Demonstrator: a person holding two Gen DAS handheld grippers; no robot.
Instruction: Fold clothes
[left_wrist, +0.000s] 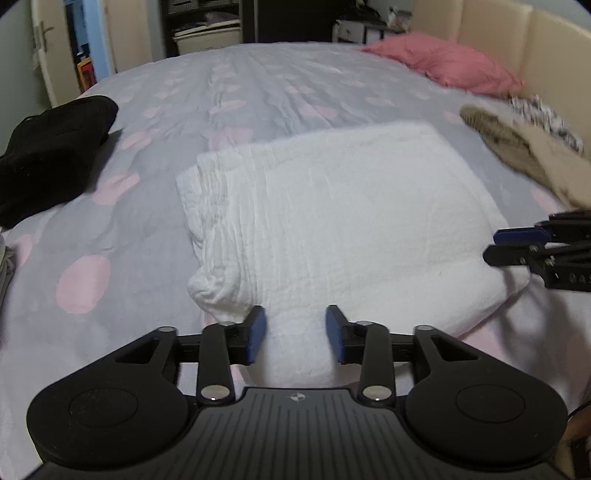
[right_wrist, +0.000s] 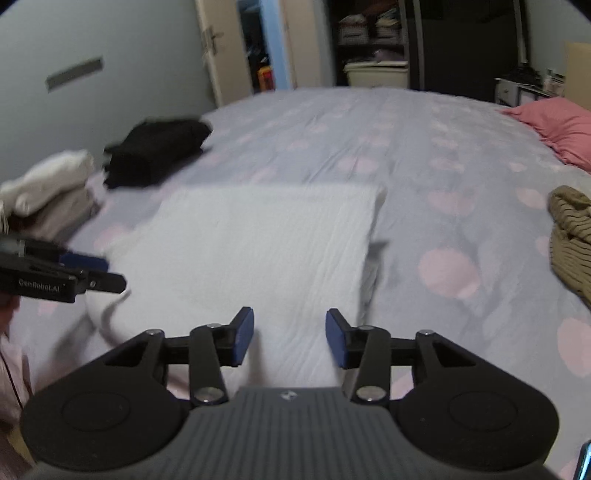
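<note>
The left gripper (left_wrist: 295, 334) has its blue-padded fingers (left_wrist: 257, 334) spread apart, hovering over the near edge of the white garment (left_wrist: 332, 221); cloth shows through the gap, but the pads do not press on it. The right gripper (right_wrist: 290, 338) stands the same way, fingers (right_wrist: 243, 336) parted above the near right part of that garment, nothing pinched. Each gripper pokes into the other's view from the side, black with a blue pad, close over the garment's edge. The white garment lies folded into a thick rectangle on the bed (left_wrist: 258, 85), its left end bunched into ridged folds and a rounded lump at the near left corner. The bed wears a grey cover with pale pink spots. To the left, well apart from the white piece, sits a folded black garment (left_wrist: 51, 155), and nearer the edge a small stack of pale and grey-brown clothes (right_wrist: 48, 192). To the right lies a crumpled brown striped garment (right_wrist: 570, 236), with a pink pillow (left_wrist: 443, 61) farther off by the cream padded headboard (left_wrist: 491, 33). Beyond the bed stand a door and dark shelves holding a cream basket (right_wrist: 376, 74).
</note>
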